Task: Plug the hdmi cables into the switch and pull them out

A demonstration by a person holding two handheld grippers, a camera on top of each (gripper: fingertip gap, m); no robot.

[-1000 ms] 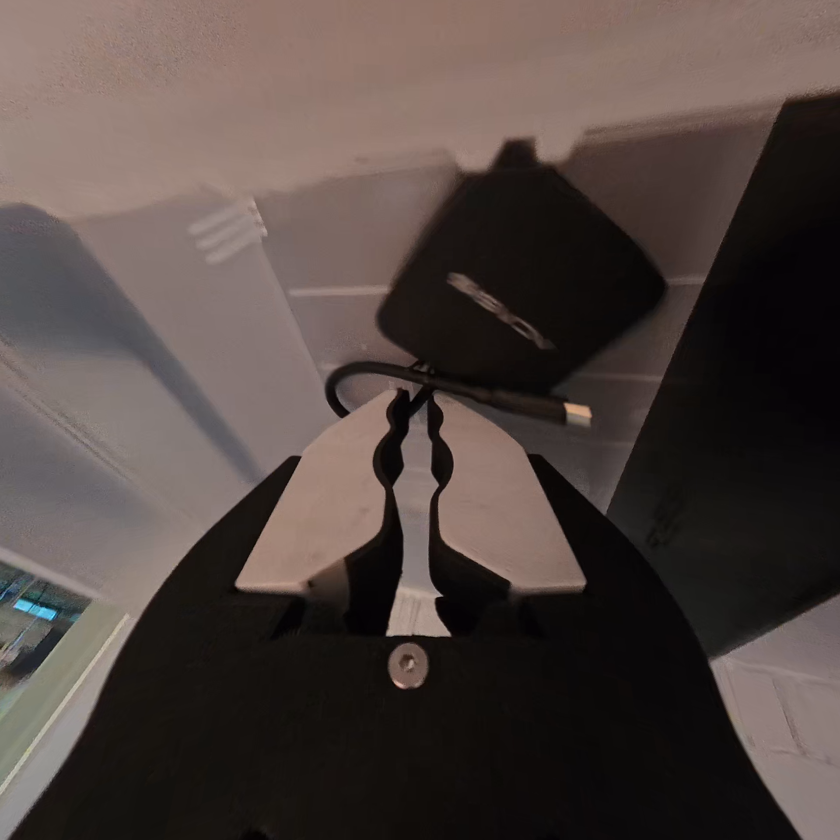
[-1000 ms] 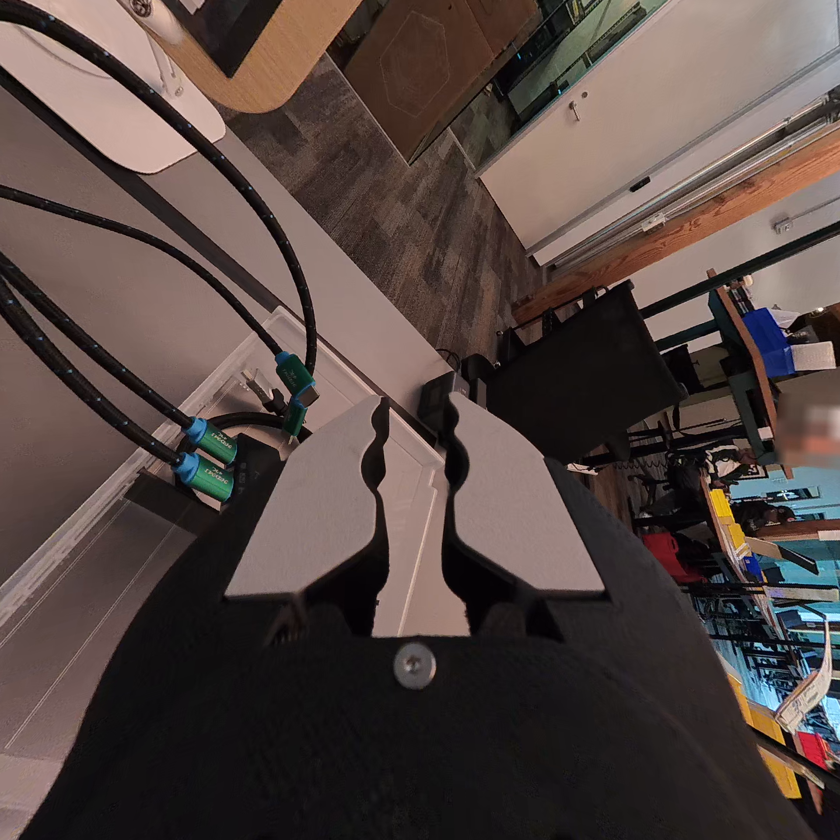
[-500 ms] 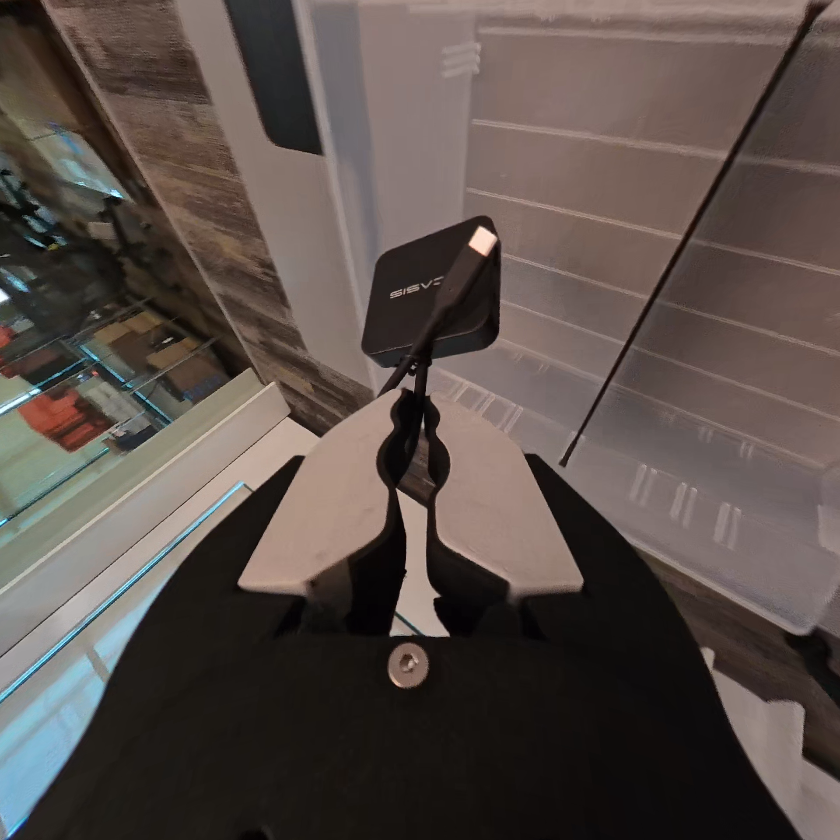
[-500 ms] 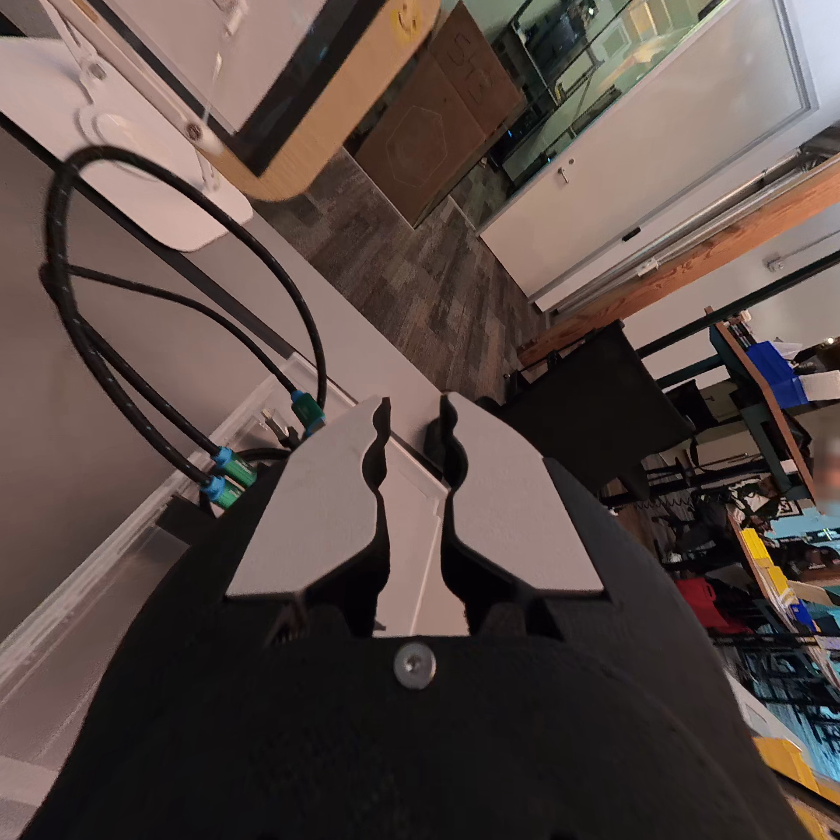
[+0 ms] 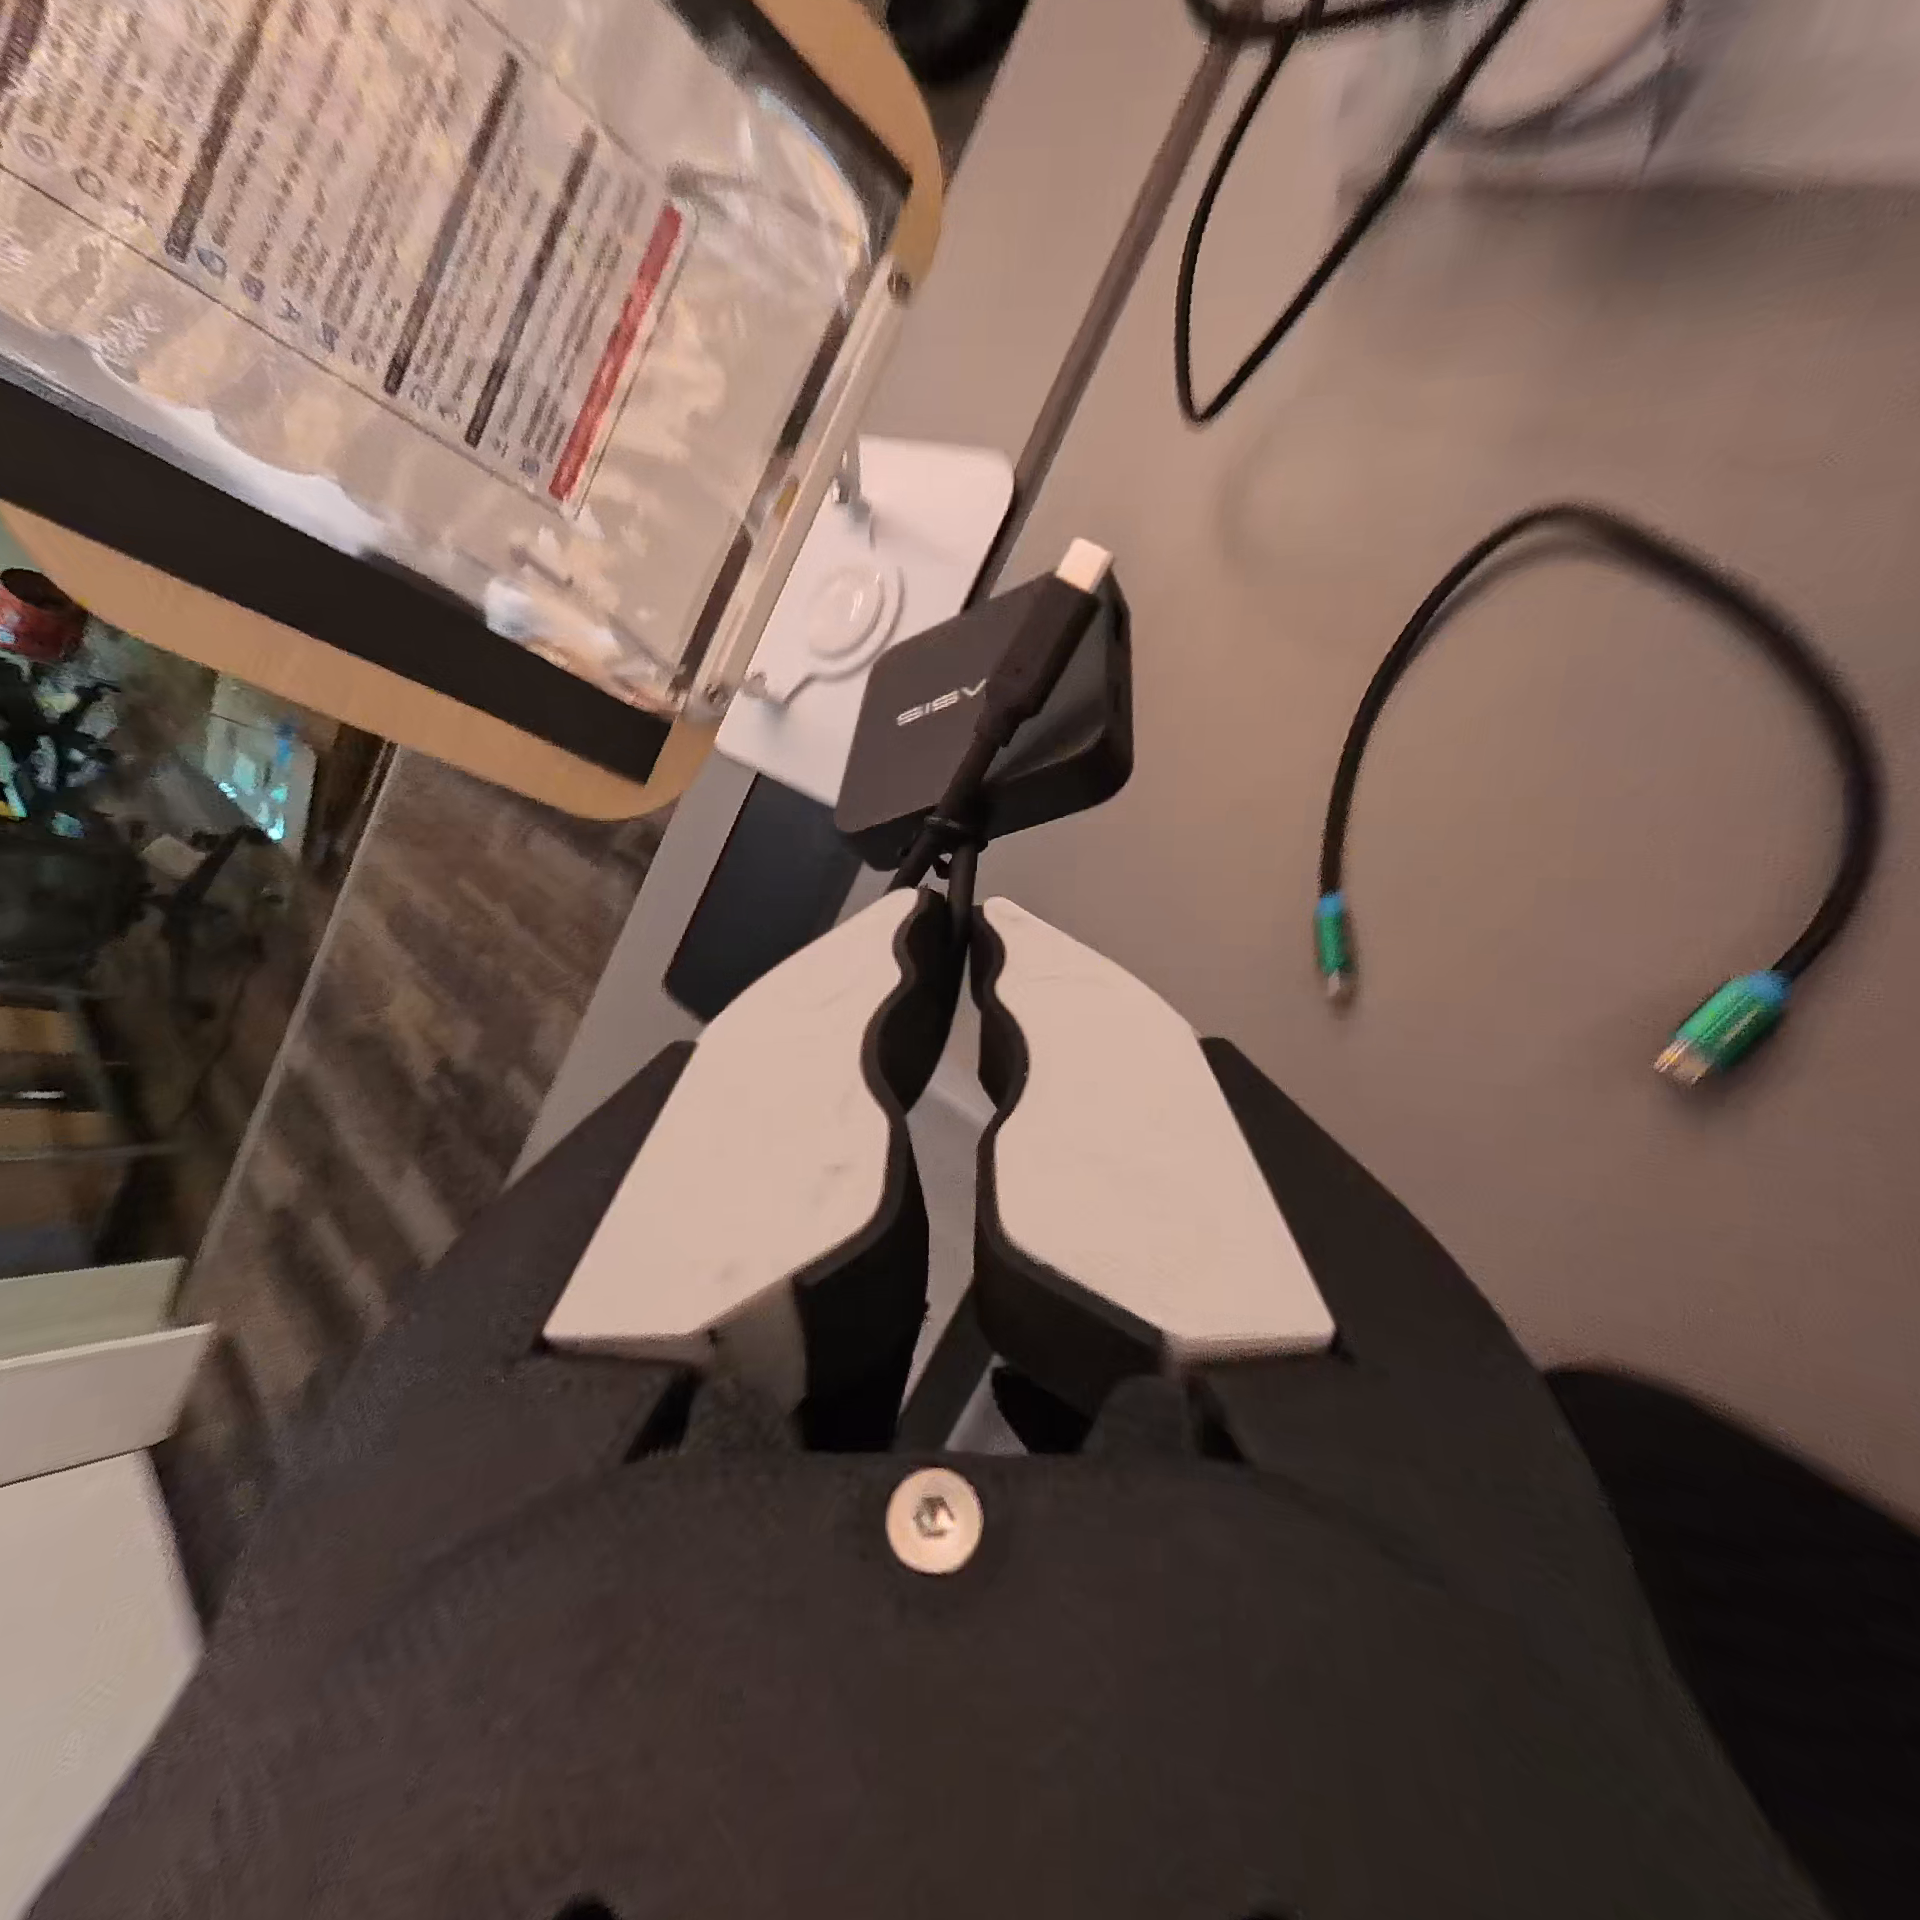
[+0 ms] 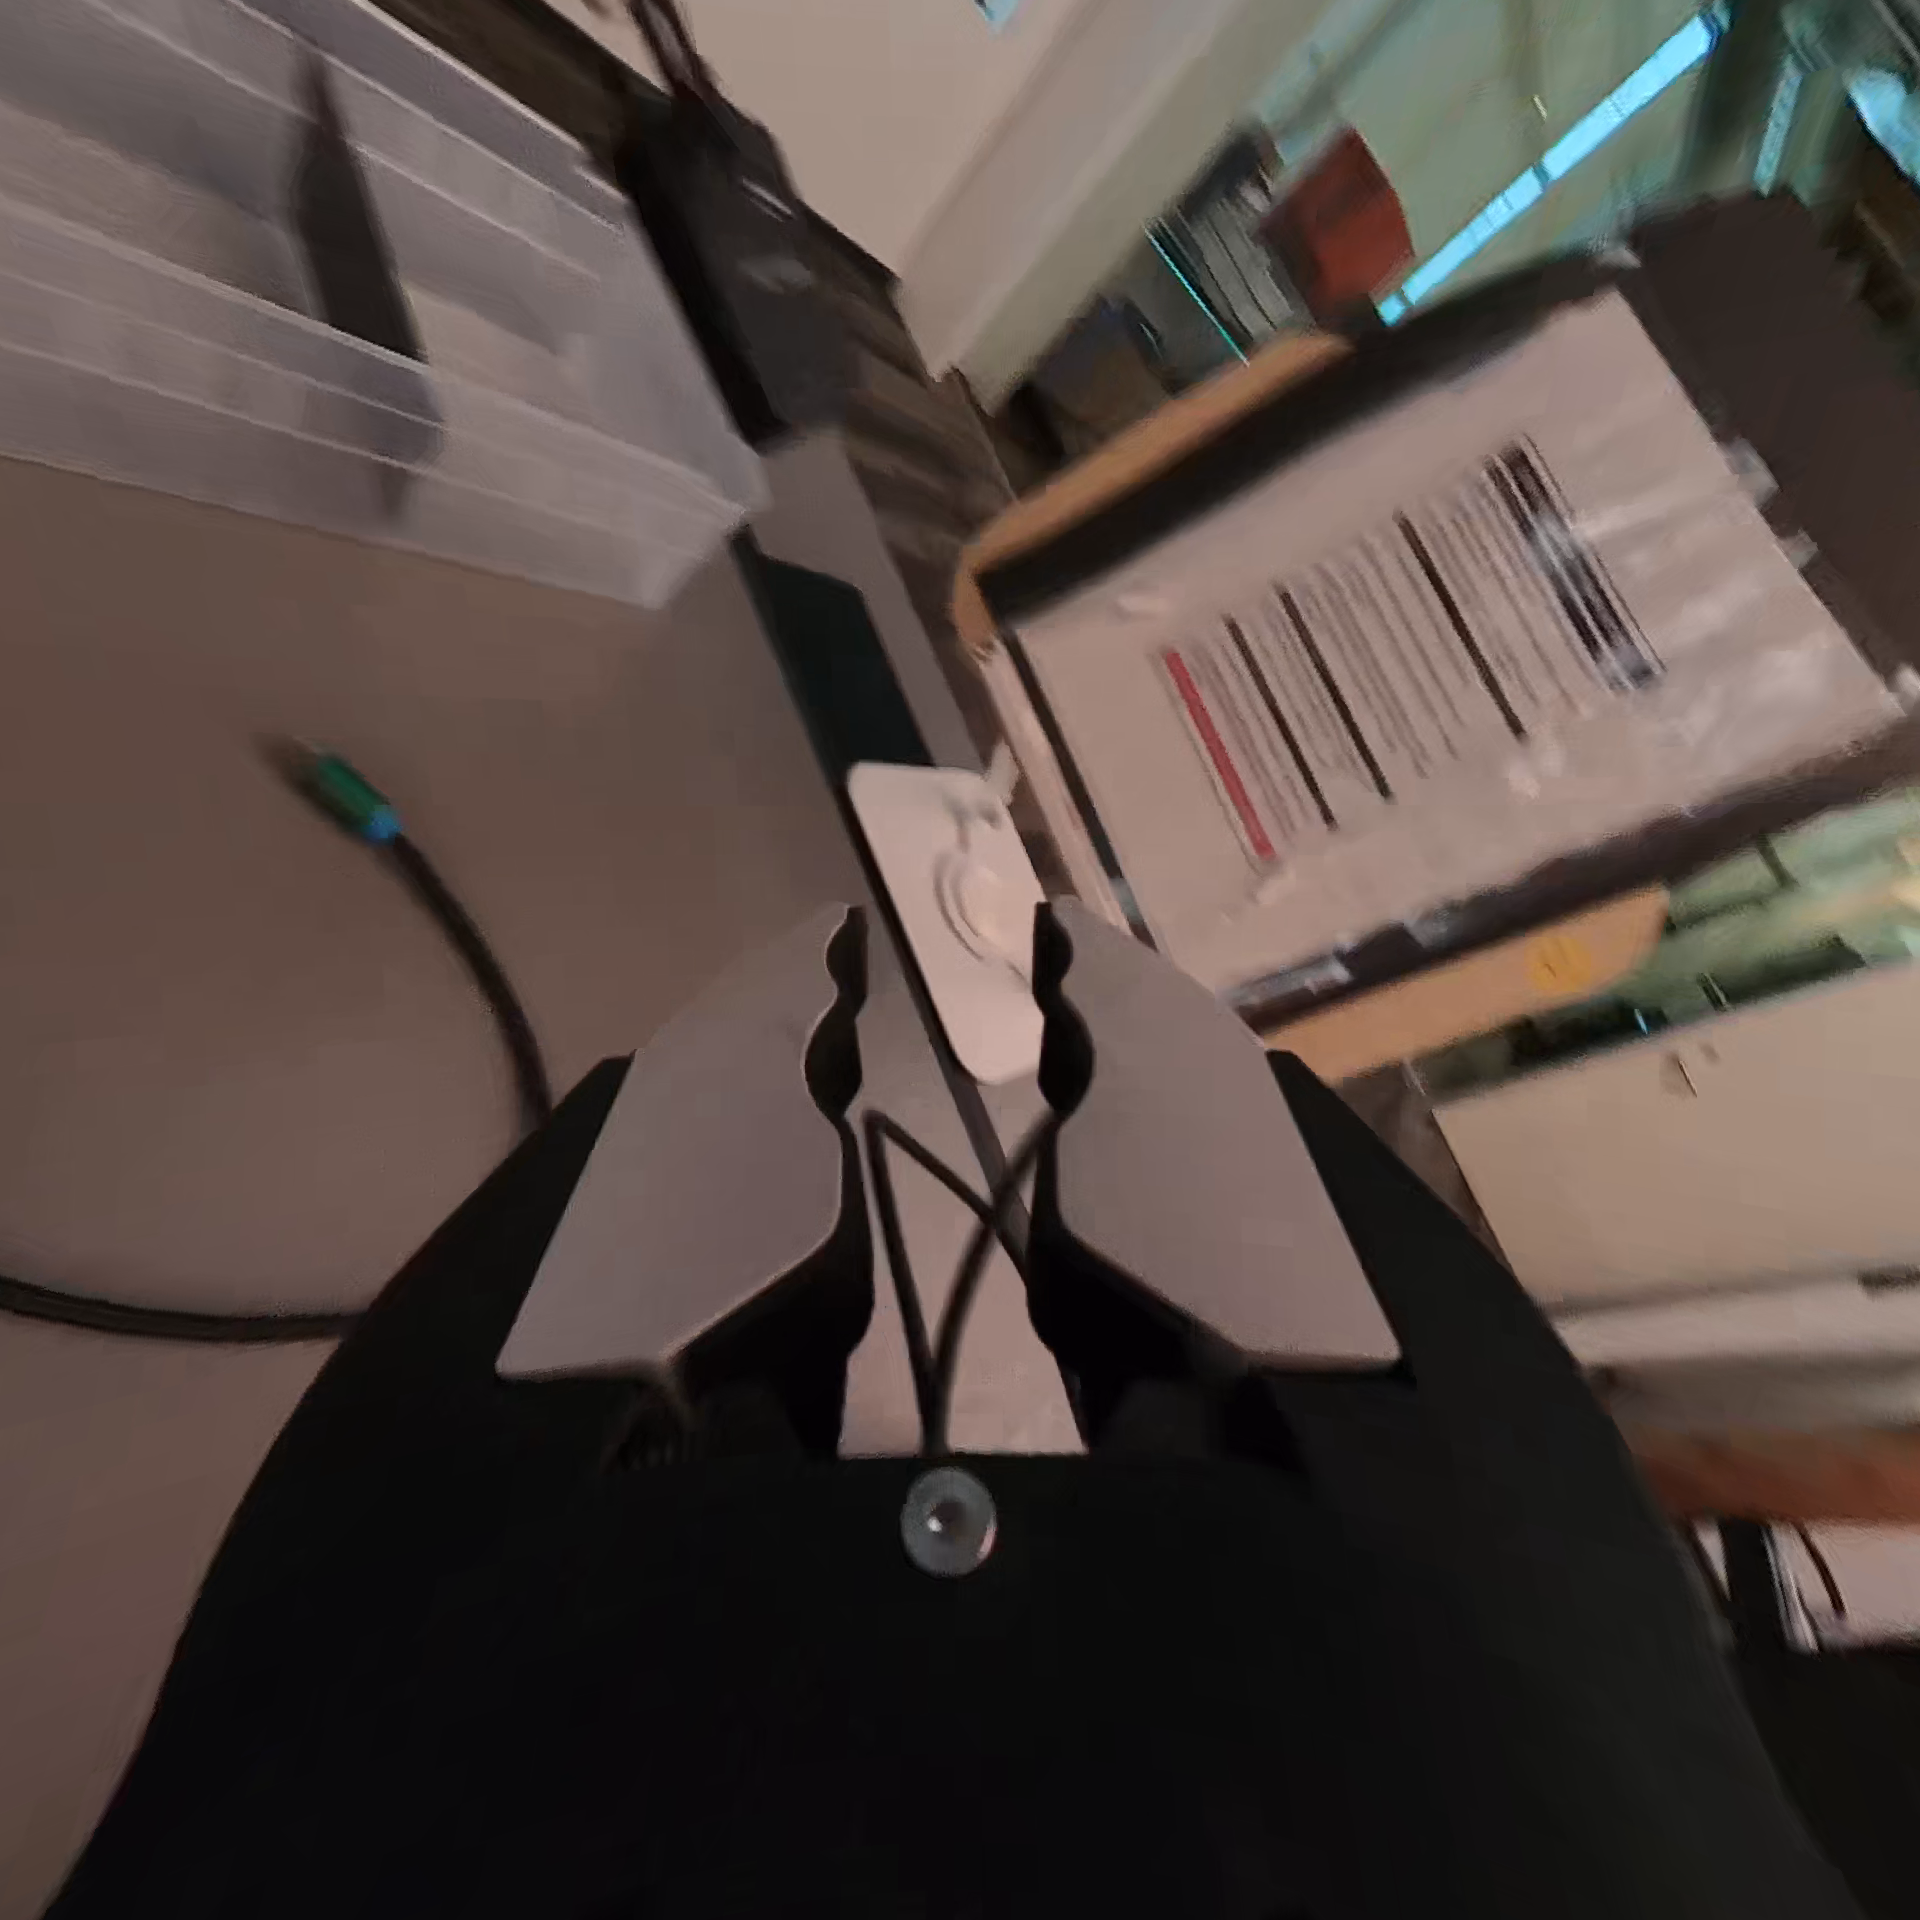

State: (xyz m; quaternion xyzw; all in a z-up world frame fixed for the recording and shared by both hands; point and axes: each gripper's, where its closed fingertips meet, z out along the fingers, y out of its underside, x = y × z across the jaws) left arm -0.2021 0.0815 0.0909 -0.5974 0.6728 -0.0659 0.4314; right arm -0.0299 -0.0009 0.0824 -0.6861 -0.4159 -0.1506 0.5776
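My left gripper [image 5: 948, 906] is shut on the thin black cord [image 5: 961, 831] of the small black switch [image 5: 925, 727], which hangs just past the fingertips above the grey table [image 5: 1455, 727]. The cord's free plug [image 5: 1084, 561] points up over the switch. A black HDMI cable [image 5: 1621, 665] lies looped on the table to the right, its green-and-blue plugs [image 5: 1730, 1023] free. My right gripper [image 6: 948, 920] is open and empty over the table; one green-and-blue HDMI plug [image 6: 348, 795] lies to its left.
A clear plastic bin [image 6: 343, 416] stands at the back left in the right wrist view. A white clamp plate [image 5: 883, 592] sits at the table edge, below a wood-edged board with a printed sheet [image 5: 416, 291]. Thin black wires [image 6: 935, 1247] cross the table under my right gripper.
My left gripper has swung with the hanging switch from in front of the bin to over the table. My right gripper has turned away from the bin and its jaws have opened wider.
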